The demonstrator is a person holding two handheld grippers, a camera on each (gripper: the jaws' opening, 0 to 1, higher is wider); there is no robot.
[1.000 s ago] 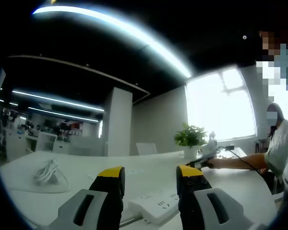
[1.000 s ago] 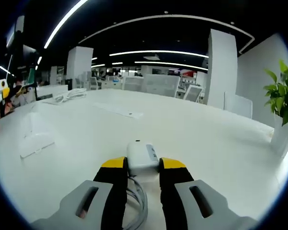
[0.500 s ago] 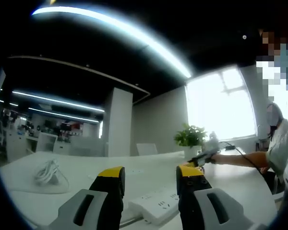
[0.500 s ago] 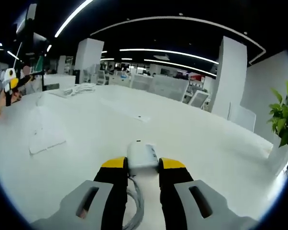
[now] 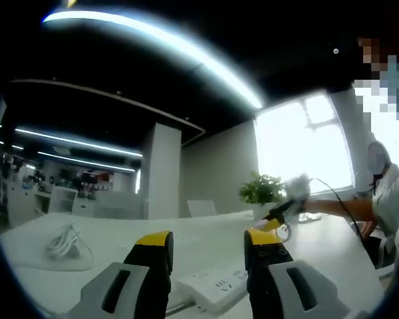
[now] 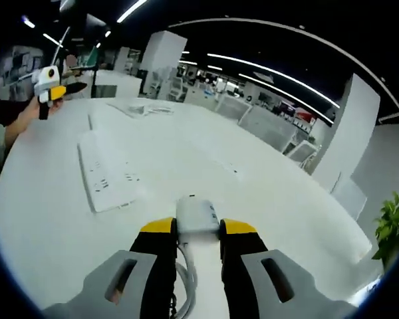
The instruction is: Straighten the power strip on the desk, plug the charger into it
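Strip (image 5: 216,287) lies flat on the desk (image 5: 199,242) just beyond and between the wide-apart jaws of the left gripper (image 5: 208,243), while the right gripper (image 6: 191,226) clamps the charger (image 6: 197,215) between its jaws, its cable (image 6: 186,279) trailing back, the strip (image 6: 104,175) ahead to their left.

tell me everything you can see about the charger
The charger is a small white block with rounded corners, plastic by its look, with faint grey marks on its top face. It is clamped between the yellow-tipped jaws of the right hand-held gripper, held above the white desk. A white cable trails from its near end back between the jaws.
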